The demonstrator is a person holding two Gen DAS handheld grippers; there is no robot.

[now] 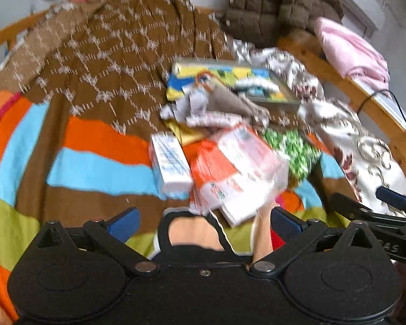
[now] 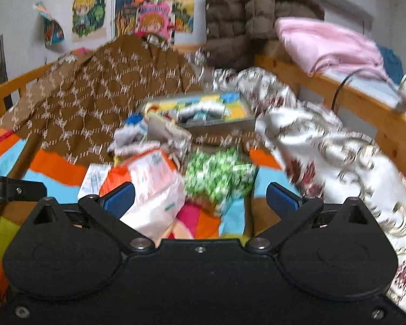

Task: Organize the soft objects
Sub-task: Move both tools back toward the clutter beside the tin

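On the bed: two tissue packs (image 1: 238,170) (image 1: 170,162), one green-patterned bundle (image 1: 292,149), one colourful box (image 1: 230,81), one brown quilt (image 1: 108,62).

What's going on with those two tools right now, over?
Left tool open, holding nothing. Right tool open, holding nothing. Orange-and-white packet and green-print bundle lie loose on the striped bedspread. Pictures blurred.

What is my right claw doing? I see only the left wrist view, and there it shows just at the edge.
Observer: The right claw is open and holds nothing; a green patterned packet lies ahead of it.
Operator: Is anything behind the pink cloth?
Observer: Yes, something teal sits behind it; I cannot tell what it is.
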